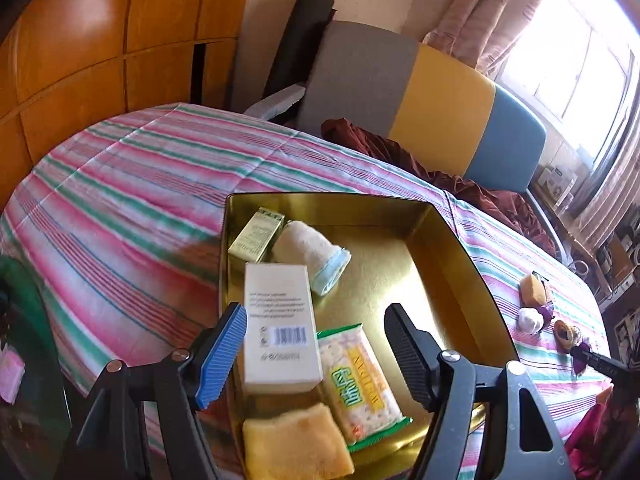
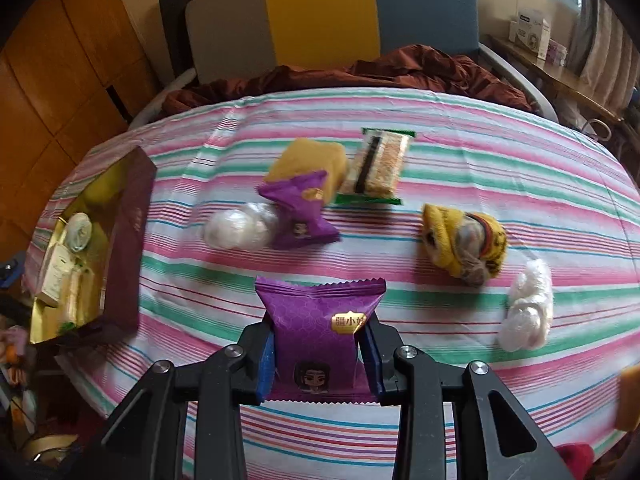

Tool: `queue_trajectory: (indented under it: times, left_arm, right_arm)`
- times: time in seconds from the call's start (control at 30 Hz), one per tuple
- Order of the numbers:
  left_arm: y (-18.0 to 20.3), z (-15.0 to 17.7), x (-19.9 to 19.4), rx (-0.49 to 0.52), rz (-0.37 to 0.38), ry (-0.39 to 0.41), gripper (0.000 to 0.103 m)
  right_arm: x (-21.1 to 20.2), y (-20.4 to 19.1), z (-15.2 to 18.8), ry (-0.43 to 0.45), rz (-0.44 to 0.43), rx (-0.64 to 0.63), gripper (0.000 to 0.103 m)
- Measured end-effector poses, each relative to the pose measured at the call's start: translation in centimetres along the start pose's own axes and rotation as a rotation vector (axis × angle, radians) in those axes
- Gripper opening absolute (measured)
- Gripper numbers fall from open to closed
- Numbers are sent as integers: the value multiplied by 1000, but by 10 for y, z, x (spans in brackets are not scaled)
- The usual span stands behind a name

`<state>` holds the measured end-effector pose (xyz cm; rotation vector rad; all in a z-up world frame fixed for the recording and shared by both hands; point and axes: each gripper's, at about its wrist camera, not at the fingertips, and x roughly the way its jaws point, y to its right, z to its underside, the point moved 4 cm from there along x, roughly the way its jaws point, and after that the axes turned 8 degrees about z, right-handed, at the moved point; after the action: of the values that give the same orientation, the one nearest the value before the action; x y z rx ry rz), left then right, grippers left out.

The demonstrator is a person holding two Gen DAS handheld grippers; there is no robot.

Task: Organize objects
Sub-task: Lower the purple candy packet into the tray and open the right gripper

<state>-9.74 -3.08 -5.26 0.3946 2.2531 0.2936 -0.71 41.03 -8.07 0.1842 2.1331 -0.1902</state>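
My left gripper (image 1: 316, 332) hangs open above the gold-lined box (image 1: 440, 248); its jaws hold nothing. In the box lie a white carton (image 1: 280, 320), a green-edged cracker packet (image 1: 360, 376), a yellow sponge (image 1: 296, 444), a rolled white towel (image 1: 310, 250) and a small olive carton (image 1: 258, 236). My right gripper (image 2: 318, 354) is shut on a purple snack packet (image 2: 318, 328), lifted over the striped tablecloth (image 2: 480, 168). On the cloth beyond it lie a second purple packet (image 2: 300, 208), a yellow sponge (image 2: 308, 160), a cracker packet (image 2: 378, 168), a yellow sock bundle (image 2: 466, 240) and white wrapped balls (image 2: 240, 226).
The box (image 2: 128, 216) sits at the table's left end in the right wrist view. More white wrapping (image 2: 528, 312) lies at the right. A grey, yellow and blue chair back (image 2: 320, 12) with a dark red cloth (image 2: 400, 68) stands behind the table. Wooden cabinets (image 1: 100, 40) line the left.
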Motion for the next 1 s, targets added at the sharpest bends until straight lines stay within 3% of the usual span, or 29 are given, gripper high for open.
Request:
queue_trajectory:
  times: [0.3, 0.53, 0.7, 0.77, 0.8, 0.83, 1.0]
  left_arm:
    - [-16, 9, -10, -44, 10, 15, 69]
    - [-33, 13, -8, -97, 8, 15, 67]
    - [-35, 15, -5, -103, 14, 10, 64]
    - [-35, 16, -4, -101, 13, 8, 64]
    - [-34, 17, -4, -97, 9, 6, 64]
    - [-34, 17, -3, -93, 7, 5, 64]
    - [-30, 20, 0, -72, 1, 1, 64]
  right_arm:
    - [1, -149, -36, 12, -264, -154, 37]
    - [42, -243, -51, -70, -320, -226, 37]
    - [64, -286, -65, -86, -352, -184, 40]
    - [72, -303, -67, -110, -398, -175, 50]
    - [75, -308, -66, -125, -413, -171, 62]
    - [77, -312, -65, -131, -419, -172, 66]
    - [74, -308, -55, -123, -414, -192, 66]
